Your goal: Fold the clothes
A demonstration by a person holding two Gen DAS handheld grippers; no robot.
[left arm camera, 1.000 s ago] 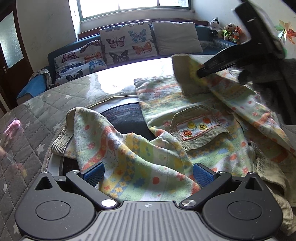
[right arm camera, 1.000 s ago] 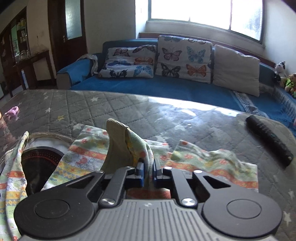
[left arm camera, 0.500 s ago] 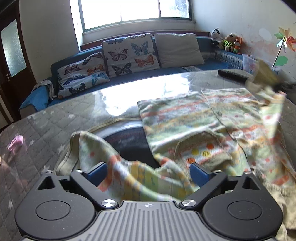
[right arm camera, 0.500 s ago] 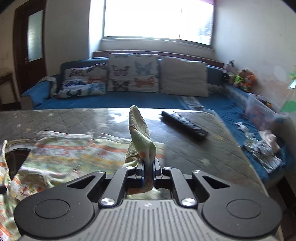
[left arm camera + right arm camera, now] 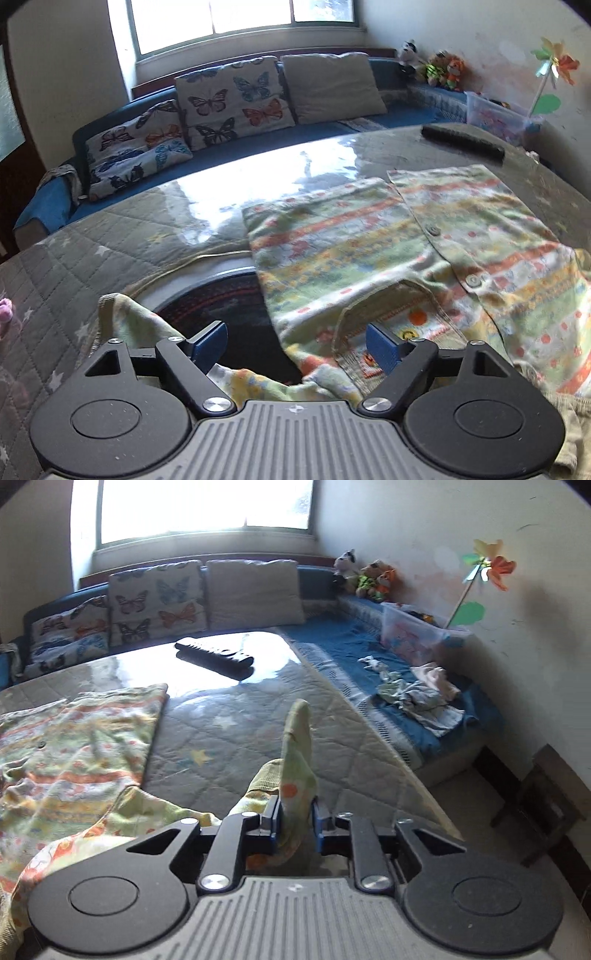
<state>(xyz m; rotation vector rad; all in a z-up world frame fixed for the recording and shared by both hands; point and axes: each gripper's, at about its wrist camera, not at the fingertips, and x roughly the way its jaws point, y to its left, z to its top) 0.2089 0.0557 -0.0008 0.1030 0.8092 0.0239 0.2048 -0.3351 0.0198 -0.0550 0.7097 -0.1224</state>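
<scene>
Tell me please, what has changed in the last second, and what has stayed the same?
The right gripper, clamped on the sleeve throughout, carried it from over the shirt out to the right, so the shirt now lies spread open. The left gripper stayed open above the other sleeve, gripping nothing. The remote did not move.

Left gripper [image 5: 295,345] spread wide, gripping nothing; right gripper [image 5: 294,822] pinched nearly closed on cloth [image 5: 295,775].
</scene>
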